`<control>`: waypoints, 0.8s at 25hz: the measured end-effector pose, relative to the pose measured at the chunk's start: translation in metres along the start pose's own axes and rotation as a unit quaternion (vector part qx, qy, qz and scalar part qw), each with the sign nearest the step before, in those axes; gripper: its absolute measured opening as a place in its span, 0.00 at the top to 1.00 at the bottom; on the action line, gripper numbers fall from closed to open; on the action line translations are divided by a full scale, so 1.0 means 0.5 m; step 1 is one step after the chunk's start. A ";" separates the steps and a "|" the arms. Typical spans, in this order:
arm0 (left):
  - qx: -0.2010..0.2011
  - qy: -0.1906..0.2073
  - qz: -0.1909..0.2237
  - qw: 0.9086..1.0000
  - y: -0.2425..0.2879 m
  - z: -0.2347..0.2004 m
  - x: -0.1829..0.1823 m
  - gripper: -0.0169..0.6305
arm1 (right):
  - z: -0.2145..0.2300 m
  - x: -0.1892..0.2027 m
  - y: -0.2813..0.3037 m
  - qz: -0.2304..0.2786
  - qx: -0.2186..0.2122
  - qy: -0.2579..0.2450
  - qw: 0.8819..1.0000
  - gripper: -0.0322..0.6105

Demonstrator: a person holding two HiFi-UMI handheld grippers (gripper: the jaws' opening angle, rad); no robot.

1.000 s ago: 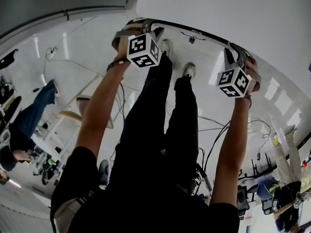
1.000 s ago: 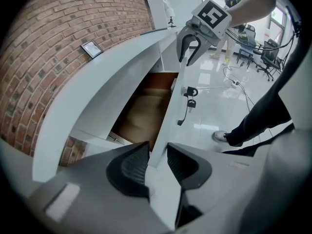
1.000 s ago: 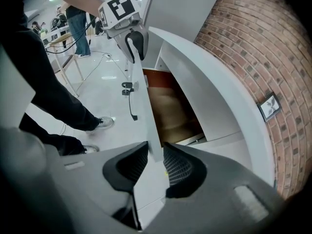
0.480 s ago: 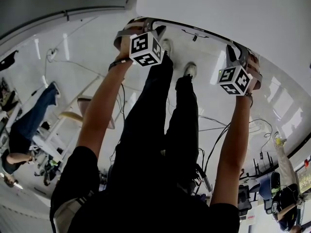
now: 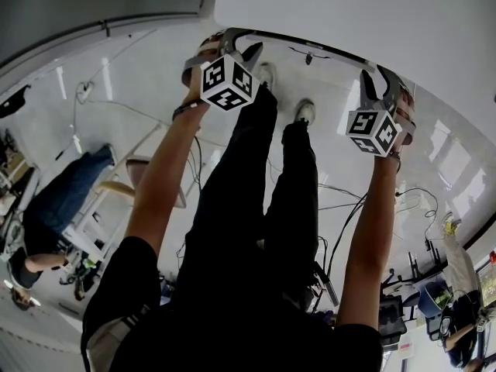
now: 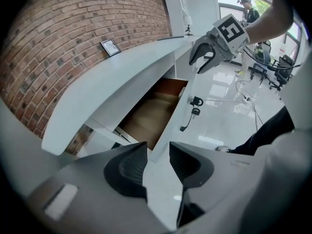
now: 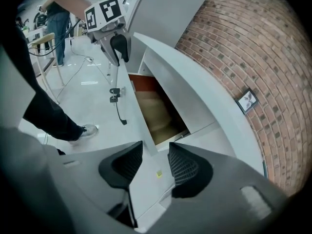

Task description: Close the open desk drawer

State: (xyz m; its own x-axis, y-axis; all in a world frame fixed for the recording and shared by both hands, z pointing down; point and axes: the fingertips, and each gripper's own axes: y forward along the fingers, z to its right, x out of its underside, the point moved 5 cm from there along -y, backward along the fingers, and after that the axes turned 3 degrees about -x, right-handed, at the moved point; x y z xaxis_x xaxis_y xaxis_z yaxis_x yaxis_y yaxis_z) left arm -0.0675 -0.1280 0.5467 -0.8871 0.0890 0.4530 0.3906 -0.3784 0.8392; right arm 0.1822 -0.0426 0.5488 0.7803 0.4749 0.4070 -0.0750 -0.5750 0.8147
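The white desk [image 5: 349, 14] has its drawer pulled partly out. The drawer front [image 5: 310, 49] shows as a long dark-edged strip, and the brown inside [image 6: 152, 113] is bare. My left gripper [image 5: 236, 43] straddles the front's top edge near its left end. My right gripper [image 5: 381, 80] does the same near the right end. In the left gripper view the front [image 6: 168, 130] runs between my jaws [image 6: 158, 162]. The right gripper view shows the same panel [image 7: 134, 116] between those jaws [image 7: 155, 162]. Both pairs of jaws have just been opening and stand open around the panel.
A key [image 6: 195, 102] hangs from the lock in the drawer front. A brick wall [image 7: 243, 48] backs the desk, and a small framed picture [image 6: 110, 47] stands on it. The person's legs and shoes [image 5: 302, 112] stand under the drawer. Cables [image 5: 372, 200], chairs and bystanders lie beyond.
Both grippers stay at the drawer front. The left marker cube has rolled a little. The bystander at the left of the head view has shifted.
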 end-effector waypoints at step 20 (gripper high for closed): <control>-0.065 -0.217 0.175 0.958 -0.184 0.001 -0.060 0.95 | -0.108 -0.034 -0.045 0.228 -0.038 0.431 0.872 0.70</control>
State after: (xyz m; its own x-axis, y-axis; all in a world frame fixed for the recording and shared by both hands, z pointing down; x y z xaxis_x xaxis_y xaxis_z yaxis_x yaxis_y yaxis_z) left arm -0.0766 -0.0957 0.4561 -0.5103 0.2989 0.8064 0.5869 -0.5643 0.5806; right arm 0.1371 -0.0018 0.5459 -0.0953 0.5513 0.8288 -0.3217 -0.8050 0.4985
